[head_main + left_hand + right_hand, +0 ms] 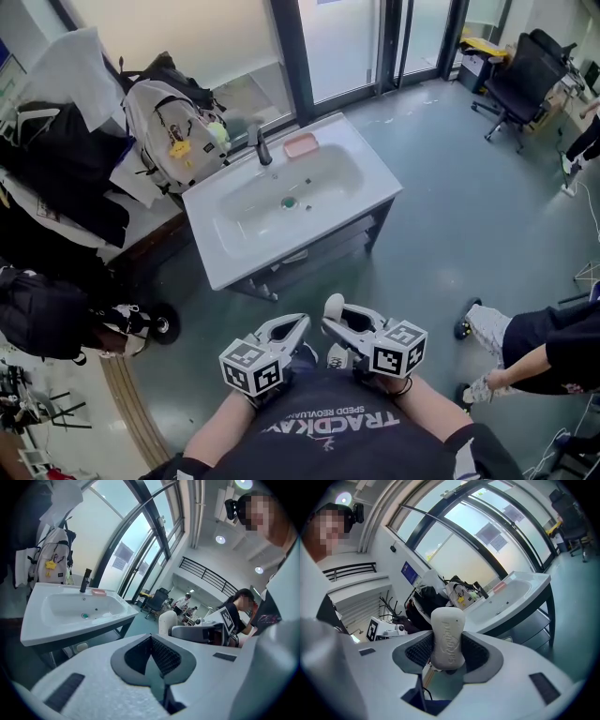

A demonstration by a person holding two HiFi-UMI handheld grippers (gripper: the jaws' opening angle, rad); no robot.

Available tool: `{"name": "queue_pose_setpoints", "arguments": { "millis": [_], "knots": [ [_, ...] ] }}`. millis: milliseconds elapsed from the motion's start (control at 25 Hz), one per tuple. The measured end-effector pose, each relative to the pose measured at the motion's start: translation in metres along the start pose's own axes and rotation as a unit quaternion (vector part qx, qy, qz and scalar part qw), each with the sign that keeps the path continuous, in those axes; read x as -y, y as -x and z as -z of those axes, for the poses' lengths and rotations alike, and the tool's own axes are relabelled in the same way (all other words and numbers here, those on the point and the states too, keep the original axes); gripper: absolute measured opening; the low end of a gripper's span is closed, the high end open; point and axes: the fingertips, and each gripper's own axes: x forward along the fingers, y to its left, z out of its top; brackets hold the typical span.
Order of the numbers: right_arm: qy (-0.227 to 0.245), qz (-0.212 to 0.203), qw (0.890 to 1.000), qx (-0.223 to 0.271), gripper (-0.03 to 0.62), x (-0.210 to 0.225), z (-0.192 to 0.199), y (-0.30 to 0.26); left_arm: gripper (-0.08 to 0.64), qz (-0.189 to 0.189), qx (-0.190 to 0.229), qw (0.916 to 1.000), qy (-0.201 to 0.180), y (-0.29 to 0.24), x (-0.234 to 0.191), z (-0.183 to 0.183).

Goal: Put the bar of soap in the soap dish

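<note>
Soap bar [447, 630] clamped in right gripper [448, 652], lower end hidden, left gripper [151, 641] closed empty, soap dish [301, 144] distant

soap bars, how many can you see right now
1: the bar of soap, clamped upright between the jaws of the right gripper. The pink soap dish on the sink rim looks empty; the bags beside it could hide more.

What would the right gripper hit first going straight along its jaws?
Likely the pile of dark bags beside the sink, not the basin. The right gripper, shut on the soap bar, aims past the sink's end; depth is unclear.
</note>
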Motion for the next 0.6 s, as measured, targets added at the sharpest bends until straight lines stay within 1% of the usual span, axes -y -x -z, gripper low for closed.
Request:
{"name": "queue_pose_setpoints", "arguments": {
  "millis": [360, 600],
  "knots": [
    [-0.002, 0.028, 0.999, 0.019, 0.186, 0.005, -0.020, -0.009, 0.011, 0.025, 0.004, 0.9997, -0.003, -0.005, -0.012, -0.021],
    [-0.005, 0.040, 0.999, 0.028, 0.186, 0.007, -0.032, -0.031, 0.011, 0.035, 0.002, 0.9994, -0.002, -0.003, -0.035, -0.035]
  ]
}}
